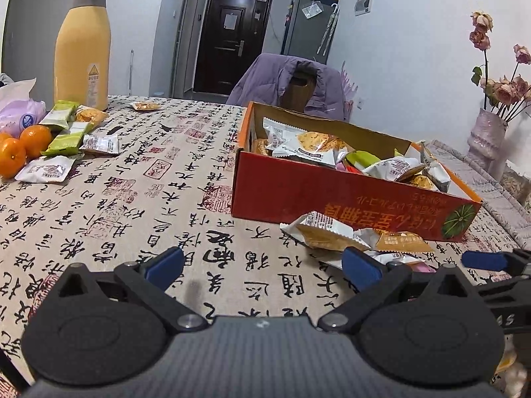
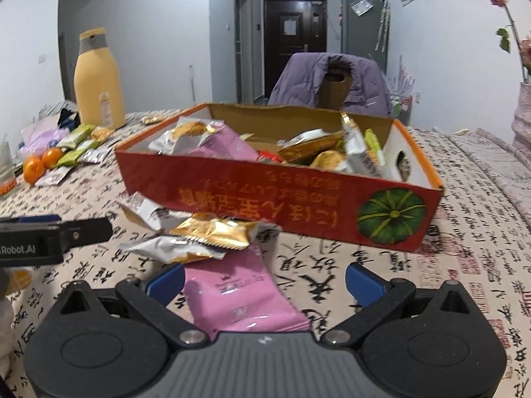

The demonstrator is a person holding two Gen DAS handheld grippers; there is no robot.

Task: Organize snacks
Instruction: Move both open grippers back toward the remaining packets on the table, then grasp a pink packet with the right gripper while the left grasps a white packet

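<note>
Spreading under both tongs: counter (image 1: 159,179) in calligraphy-print cloth, with a dark door (image 1: 232,39) and grey fridge (image 1: 308,26) far ahead. Sitting ahead of the left tongs (image 1: 262,265), jaws gaping wide and empty: red snack box (image 1: 298,195), heaped with packets. Lying between tongs and box: loose wrappers (image 1: 351,235). Resting between the wide-open right tongs (image 2: 264,282): pink packet (image 2: 239,295), ungripped, gold packet (image 2: 212,232) just beyond. Standing far left: yellow flask (image 1: 83,53), oranges (image 1: 23,146), green bars (image 1: 66,132). Draping a chair behind the box: purple jacket (image 1: 292,79).
</note>
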